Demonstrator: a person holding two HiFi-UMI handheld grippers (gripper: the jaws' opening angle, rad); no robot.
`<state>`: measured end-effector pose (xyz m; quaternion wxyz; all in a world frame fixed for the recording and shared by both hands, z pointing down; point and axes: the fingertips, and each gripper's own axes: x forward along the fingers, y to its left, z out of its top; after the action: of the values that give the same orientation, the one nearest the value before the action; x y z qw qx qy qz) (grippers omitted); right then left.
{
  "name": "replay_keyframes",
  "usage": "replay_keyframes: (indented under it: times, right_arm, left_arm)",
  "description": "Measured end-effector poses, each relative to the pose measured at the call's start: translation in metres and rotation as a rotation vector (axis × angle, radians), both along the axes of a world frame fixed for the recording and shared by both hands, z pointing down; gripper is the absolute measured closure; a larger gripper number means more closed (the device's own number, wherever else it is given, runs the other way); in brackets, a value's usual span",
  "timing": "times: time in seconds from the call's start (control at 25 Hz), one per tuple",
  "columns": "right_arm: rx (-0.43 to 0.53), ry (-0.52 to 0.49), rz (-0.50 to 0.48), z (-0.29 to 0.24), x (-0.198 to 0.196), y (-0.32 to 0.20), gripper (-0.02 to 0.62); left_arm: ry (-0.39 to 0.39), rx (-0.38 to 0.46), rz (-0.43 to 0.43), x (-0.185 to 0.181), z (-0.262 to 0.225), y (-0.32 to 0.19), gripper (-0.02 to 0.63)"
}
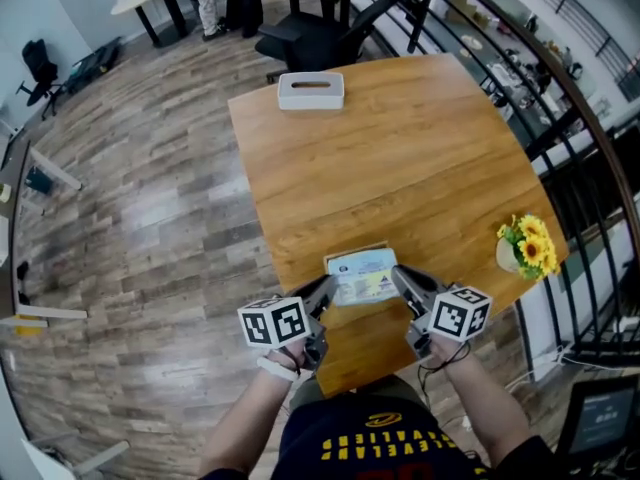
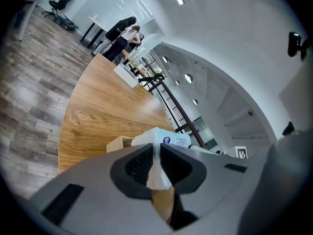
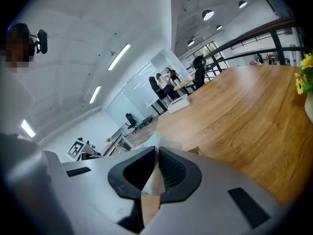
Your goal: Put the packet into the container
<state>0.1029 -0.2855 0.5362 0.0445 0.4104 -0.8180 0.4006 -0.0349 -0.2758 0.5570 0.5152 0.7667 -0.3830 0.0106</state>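
Note:
A flat packet [image 1: 362,274] with a pale blue and yellow printed face is held level just over a small wooden container [image 1: 345,258] near the table's front edge. My left gripper [image 1: 326,290] is shut on the packet's left edge, and the white film [image 2: 157,166] shows pinched between its pads. My right gripper [image 1: 400,282] is shut on the right edge, with a thin strip of packet [image 3: 155,176] between its pads. The container [image 2: 119,143] is mostly hidden under the packet.
A white tissue box [image 1: 311,90] stands at the table's far edge. A vase of yellow flowers [image 1: 526,245] sits at the right edge. The round wooden table [image 1: 400,158] lies between them. A black railing [image 1: 560,118] runs along the right, a chair [image 1: 310,38] beyond.

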Motion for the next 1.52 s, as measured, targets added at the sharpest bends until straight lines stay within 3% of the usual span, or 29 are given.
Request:
replay_keyframes:
  times: [0.24, 0.52, 0.8, 0.96, 1.16, 1.36, 1.52]
  right_arm:
    - [-0.077, -0.007, -0.015, 0.034, 0.005, -0.018, 0.568]
    - [-0.146, 0.046, -0.028, 0.073, 0.009, -0.024, 0.566]
    - [-0.188, 0.157, -0.042, 0.097, 0.013, -0.021, 0.566]
    - [-0.165, 0.232, -0.062, 0.103, 0.012, -0.018, 0.565]
    - [-0.122, 0.272, -0.071, 0.097, 0.010, -0.022, 0.518]
    - [-0.075, 0.307, -0.045, 0.087, 0.016, -0.026, 0.479]
    - [-0.007, 0.310, -0.042, 0.064, 0.018, -0.024, 0.462]
  left_arm:
    - [-0.001, -0.060, -0.026, 0.007, 0.022, -0.010, 0.558]
    - [-0.066, -0.116, -0.013, 0.012, 0.055, -0.014, 0.558]
    - [-0.259, -0.106, 0.070, 0.020, 0.070, -0.013, 0.557]
    - [-0.335, -0.087, 0.091, 0.019, 0.069, -0.013, 0.557]
    - [-0.402, -0.073, 0.075, 0.011, 0.065, -0.013, 0.536]
    - [-0.396, -0.047, 0.059, 0.007, 0.059, -0.009, 0.510]
    - [-0.347, 0.019, 0.037, 0.007, 0.039, -0.006, 0.492]
